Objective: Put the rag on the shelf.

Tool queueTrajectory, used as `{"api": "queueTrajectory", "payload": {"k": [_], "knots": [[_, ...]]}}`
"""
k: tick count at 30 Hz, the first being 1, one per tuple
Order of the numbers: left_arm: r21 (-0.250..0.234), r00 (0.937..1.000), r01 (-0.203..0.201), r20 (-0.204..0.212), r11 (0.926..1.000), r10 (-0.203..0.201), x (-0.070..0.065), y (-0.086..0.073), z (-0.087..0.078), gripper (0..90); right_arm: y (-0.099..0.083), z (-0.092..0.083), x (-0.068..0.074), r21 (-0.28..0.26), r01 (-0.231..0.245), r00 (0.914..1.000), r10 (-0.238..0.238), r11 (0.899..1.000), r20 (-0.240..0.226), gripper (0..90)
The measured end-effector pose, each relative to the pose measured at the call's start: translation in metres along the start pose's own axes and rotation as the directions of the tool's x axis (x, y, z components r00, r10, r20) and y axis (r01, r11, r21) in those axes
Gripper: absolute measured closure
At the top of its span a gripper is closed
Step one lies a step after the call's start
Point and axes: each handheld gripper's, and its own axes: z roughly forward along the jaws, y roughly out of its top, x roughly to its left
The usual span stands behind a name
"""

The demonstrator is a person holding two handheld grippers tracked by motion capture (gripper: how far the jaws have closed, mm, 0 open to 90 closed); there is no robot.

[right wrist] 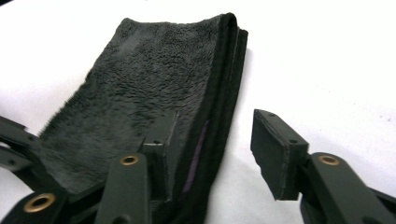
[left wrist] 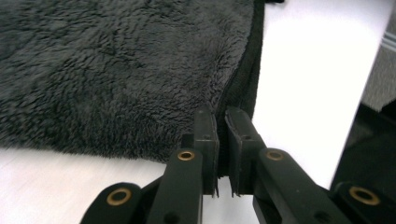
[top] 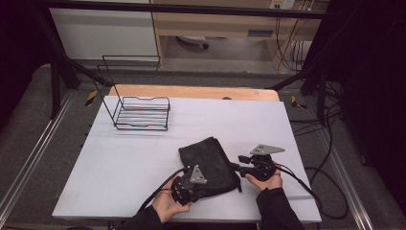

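- Towel point(top: 209, 163), dark and fluffy, folded, lies on the white table point(top: 119, 163) near the person's edge, between the two hands; its long axis runs from near-right corner up to far-left.
- Left tongs point(left wrist: 223, 135) are pinched narrow on the hemmed edge of the towel at its near corner; fabric sits between the pads, so it is held.
- Left tongs seen from the high view point(top: 191, 184): they sit on the near-left part of the towel, w/ the hand just under.
- Right tongs point(right wrist: 215, 140) stand half wide. The thick folded edge is between the jaws and leans on the left jaw; the right jaw is apart from it, so no grip yet.
- Right tongs from above point(top: 239, 160) point left toward the towel's right side, touching or nearly.
- My judgement: next move depends on this edge, which lies straight ahead of the right tongs, running away along the jaws; closing there gives 2 grips on one side.
- Wire rack point(top: 142, 112) stands well apart, far-left.
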Motion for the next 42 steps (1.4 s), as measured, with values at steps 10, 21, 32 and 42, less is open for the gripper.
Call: {"api": "queueTrajectory", "payload": {"k": [10, 21, 32, 42], "knots": [[0.059, 0.9991, -0.041, -0.005, 0.9974, 0.041, 0.019, -0.032, -0.036, 83.4, 0.000, 0.012, 0.016, 0.000, 0.016, 0.9997, -0.016, 1.000, -0.018, 37.7], [-0.100, 0.9953, 0.092, -0.019, 0.9907, -0.095, 0.034, -0.060, -0.062, 53.1, 0.000, 0.028, 0.037, 0.018, 0.039, 0.9992, -0.039, 0.999, 0.002, 32.7], [-0.124, 0.9396, 0.338, -0.011, 0.9328, -0.342, 0.048, -0.067, -0.026, 54.8, -0.001, 0.054, 0.050, 0.063, 0.028, 0.9994, -0.029, 0.998, 0.018, 39.4], [-0.099, 0.9241, 0.381, 0.010, 0.9192, -0.382, 0.041, -0.065, -0.025, 80.9, -0.003, 0.056, 0.053, 0.096, -0.057, 0.9983, 0.058, 0.994, -0.006, 60.2]]}}
